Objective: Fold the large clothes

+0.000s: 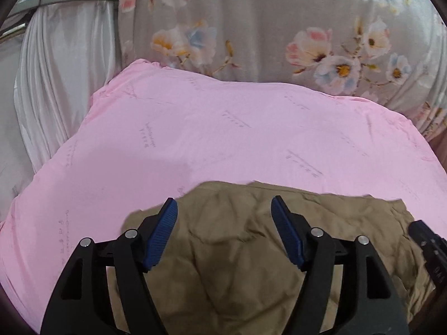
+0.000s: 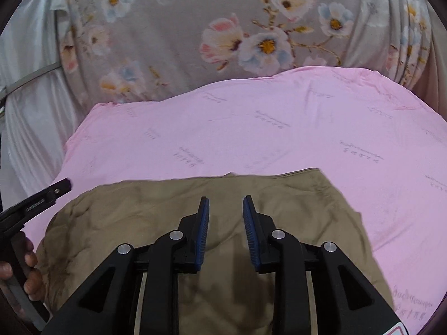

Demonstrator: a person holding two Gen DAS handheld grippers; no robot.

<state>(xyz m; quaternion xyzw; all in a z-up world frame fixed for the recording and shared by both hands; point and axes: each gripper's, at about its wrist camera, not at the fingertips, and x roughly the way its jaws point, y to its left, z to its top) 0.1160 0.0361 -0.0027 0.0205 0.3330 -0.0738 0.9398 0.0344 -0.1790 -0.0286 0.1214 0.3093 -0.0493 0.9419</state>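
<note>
Both your left gripper (image 1: 225, 208) and right gripper (image 2: 225, 205) hover spread and empty over the khaki garment (image 1: 251, 251); pinching at twelve o'clock risks catching the pink sheet (image 1: 195, 128) underneath.

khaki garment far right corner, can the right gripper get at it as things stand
Probably yes. The right gripper hovers open and empty over the khaki garment, whose far right corner lies bare on the pink sheet, nothing between.

A home bedroom: pink sheet (image 1: 195, 139), floral bedding (image 1: 251, 28), satin drapes (image 1: 61, 69).
</note>
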